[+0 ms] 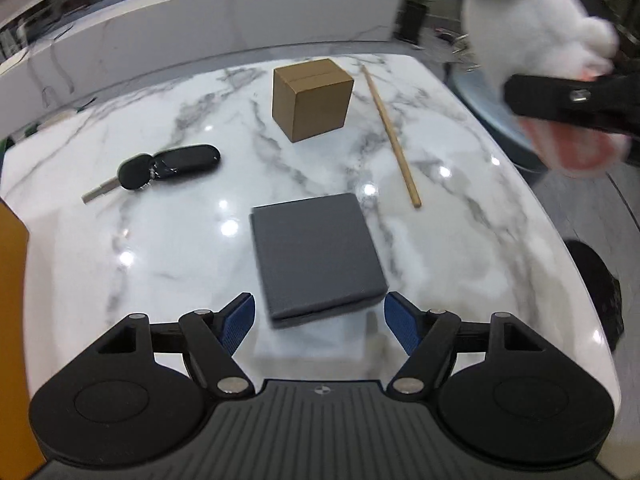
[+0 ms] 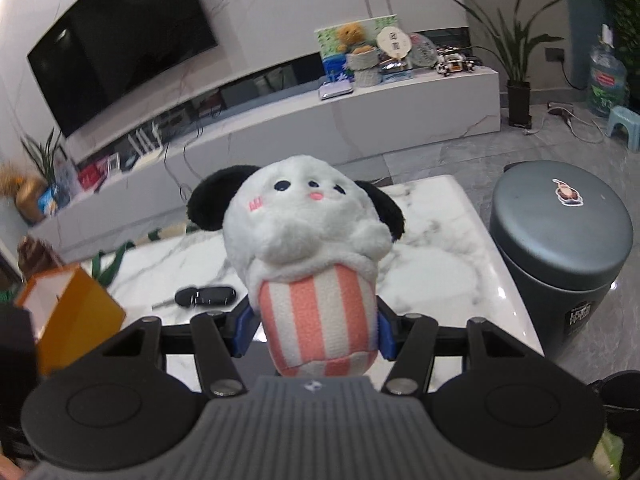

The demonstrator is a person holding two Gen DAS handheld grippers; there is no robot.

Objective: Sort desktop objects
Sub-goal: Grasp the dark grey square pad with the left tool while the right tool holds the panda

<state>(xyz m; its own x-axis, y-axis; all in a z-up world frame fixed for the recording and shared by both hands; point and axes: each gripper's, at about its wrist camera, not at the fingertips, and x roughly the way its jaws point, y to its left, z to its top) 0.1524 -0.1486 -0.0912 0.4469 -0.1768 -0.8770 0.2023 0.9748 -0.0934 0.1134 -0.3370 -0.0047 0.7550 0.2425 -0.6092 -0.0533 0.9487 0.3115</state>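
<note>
White marble-patterned table (image 1: 168,248) fills the left wrist view, its far edge backed by a long white media counter (image 1: 200,40). Left gripper (image 1: 319,318) hangs over the near part of the top with its blue pads spread wide and nothing between them; a grey flat case (image 1: 316,252) lies just ahead of the tips, its near edge blurred. Further back stand a cardboard box (image 1: 312,98) and, beside it on the right, a thin wooden stick (image 1: 394,136) lying flat. Car key with black fob (image 1: 160,168) rests well to the left. An orange box (image 2: 76,312) is cut off at the left border of that view and shows an open top in the right wrist view.

Right gripper (image 2: 316,330) is closed on the striped lower body of a plush toy (image 2: 308,232), held upright above the table; the pads are largely hidden behind the fabric. In the left wrist view the same toy appears at upper right, smeared by motion. Grey lidded bin (image 2: 560,248) stands off the table's right side, its base out of frame.
</note>
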